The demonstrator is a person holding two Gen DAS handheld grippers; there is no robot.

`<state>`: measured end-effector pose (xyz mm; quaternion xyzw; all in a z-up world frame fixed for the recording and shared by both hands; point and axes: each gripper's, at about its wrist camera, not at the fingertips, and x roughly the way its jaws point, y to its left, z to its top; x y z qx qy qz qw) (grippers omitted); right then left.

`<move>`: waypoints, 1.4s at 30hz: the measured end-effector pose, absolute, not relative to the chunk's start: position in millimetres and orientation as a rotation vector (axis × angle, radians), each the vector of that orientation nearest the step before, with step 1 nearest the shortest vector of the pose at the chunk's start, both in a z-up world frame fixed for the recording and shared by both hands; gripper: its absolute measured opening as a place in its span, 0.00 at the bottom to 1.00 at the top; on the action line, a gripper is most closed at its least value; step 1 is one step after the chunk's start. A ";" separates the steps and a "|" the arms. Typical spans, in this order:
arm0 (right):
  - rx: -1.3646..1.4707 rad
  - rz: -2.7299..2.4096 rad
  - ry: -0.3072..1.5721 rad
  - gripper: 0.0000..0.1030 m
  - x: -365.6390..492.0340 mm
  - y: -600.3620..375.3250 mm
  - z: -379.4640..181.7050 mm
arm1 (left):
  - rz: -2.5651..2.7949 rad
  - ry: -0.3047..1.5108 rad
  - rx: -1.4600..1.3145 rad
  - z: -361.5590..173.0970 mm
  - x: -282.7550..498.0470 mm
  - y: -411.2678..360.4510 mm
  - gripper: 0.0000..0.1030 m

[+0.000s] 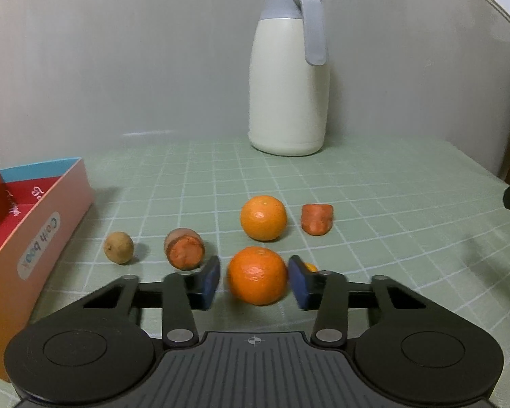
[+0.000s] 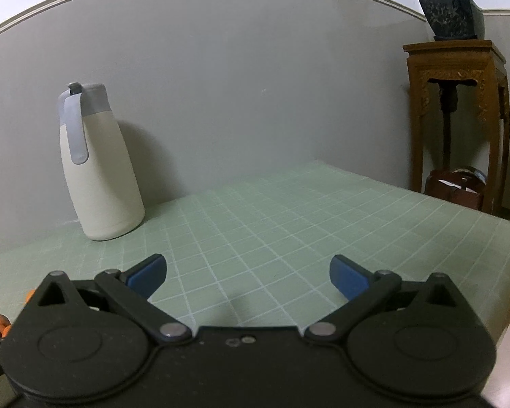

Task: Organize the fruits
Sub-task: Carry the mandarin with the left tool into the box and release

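Left tool (image 1: 255,280) pointed downward, pads flanking near orange (image 1: 257,275), contact unclear; right tool (image 2: 248,277) stood wide, empty.

Orange (image 1: 257,276) between tool pads

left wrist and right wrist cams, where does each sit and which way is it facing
Left wrist: on the left claw, looking forward and down over the green grid mat; its blue pads flank the near orange, small gaps showing; beyond lie a second orange and the open box.
Right wrist: on the right claw, aimed across bare mat at the wall and wooden stand; pads wide apart, nothing between.
Shared: the cream jug and the mat.
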<state>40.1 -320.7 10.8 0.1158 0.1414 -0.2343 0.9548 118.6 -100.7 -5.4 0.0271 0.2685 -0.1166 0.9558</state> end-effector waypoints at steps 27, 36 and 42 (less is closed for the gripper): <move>0.196 -0.394 0.301 1.00 52.2 -291.4 12.6 | -0.059 0.394 0.019 34.8 94.6 -12.9 0.37; 0.163 -0.346 0.318 1.00 64.0 -264.3 11.5 | 0.136 0.375 0.001 41.5 92.6 60.1 0.37; 0.142 -0.314 0.331 1.00 69.6 -249.0 9.8 | 0.239 0.406 -0.026 34.2 106.8 99.4 0.37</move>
